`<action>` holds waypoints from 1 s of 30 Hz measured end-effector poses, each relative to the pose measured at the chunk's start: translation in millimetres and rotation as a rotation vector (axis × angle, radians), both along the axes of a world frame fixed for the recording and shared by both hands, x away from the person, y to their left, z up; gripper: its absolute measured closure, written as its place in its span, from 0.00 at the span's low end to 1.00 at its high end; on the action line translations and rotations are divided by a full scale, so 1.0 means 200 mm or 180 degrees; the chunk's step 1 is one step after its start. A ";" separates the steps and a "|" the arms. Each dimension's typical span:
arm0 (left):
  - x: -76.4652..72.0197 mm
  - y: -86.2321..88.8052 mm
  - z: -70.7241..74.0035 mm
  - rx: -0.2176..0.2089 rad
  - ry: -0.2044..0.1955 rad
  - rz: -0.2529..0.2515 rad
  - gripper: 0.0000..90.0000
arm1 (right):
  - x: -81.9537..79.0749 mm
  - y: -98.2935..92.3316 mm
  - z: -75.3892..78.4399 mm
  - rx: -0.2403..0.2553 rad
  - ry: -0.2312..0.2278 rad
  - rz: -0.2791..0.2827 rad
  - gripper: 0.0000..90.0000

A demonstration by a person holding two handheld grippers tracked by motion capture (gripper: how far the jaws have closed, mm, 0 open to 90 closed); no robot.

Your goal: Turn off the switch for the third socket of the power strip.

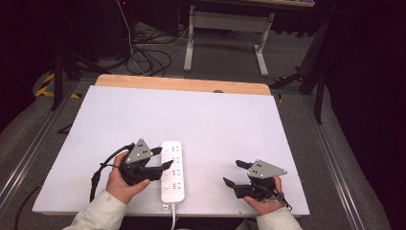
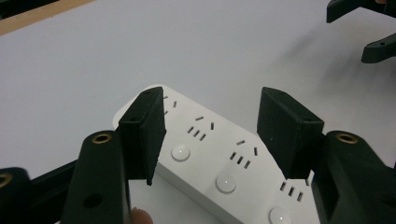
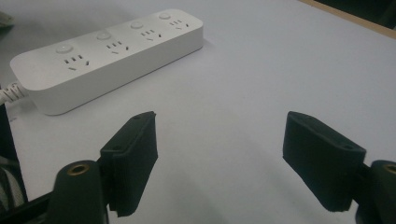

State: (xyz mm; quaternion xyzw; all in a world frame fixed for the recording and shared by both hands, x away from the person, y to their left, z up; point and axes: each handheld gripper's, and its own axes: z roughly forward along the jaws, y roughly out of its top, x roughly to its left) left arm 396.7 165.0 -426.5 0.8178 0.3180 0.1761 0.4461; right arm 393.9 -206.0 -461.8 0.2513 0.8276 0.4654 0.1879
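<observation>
Here the left hand-held gripper (image 1: pixel 164 158) hangs open over the power strip (image 1: pixel 172 170); the right hand-held gripper (image 1: pixel 235 173) gapes empty.

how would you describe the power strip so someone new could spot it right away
On the white table top, look near the front edge, left of centre. The power strip lies there lengthwise, at the jaws of the left gripper. It is a white bar with four socket sets, round buttons and a white cord.
</observation>
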 end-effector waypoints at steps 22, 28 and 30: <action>0.07 -0.03 -0.02 -0.0016 0.0391 0.0108 0.91 | 0.00 0.00 0.00 0.0001 -0.0017 0.0015 0.30; 0.10 -0.03 -0.03 0.0044 0.0545 0.0184 1.00 | 0.00 -0.01 0.00 0.0027 -0.0024 0.0018 0.30; 0.11 -0.04 -0.04 0.0067 0.0593 0.0196 1.00 | 0.00 -0.01 0.00 0.0028 -0.0025 0.0019 0.30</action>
